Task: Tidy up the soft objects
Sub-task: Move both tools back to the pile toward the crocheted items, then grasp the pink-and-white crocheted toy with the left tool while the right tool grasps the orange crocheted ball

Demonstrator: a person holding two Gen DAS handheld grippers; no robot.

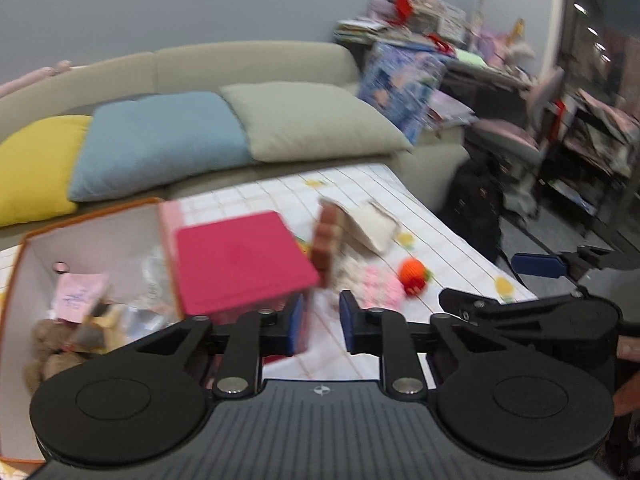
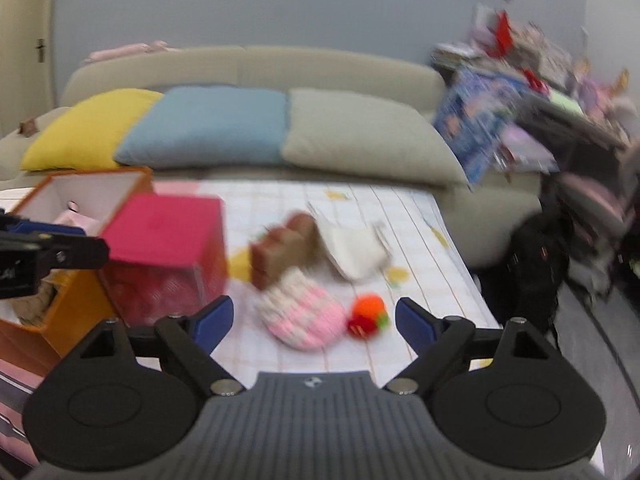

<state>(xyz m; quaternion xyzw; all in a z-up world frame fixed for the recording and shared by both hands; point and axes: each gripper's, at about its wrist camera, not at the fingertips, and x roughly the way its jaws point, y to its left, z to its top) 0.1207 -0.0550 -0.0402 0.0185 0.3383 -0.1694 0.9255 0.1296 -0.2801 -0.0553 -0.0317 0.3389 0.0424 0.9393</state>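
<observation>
Soft toys lie on a checked white cloth over a table: a pink-and-white knitted piece, an orange knitted fruit, a brown block-shaped plush and a white fabric piece. They also show in the left wrist view: the pink piece, the orange fruit, the brown plush. My right gripper is open wide and empty, just in front of the pink piece. My left gripper is narrowly open and empty, beside a pink box.
An orange box with a white inside holds a brown teddy and small items at the left. A sofa with yellow, blue and grey cushions runs behind the table. Cluttered shelves and a chair stand at the right.
</observation>
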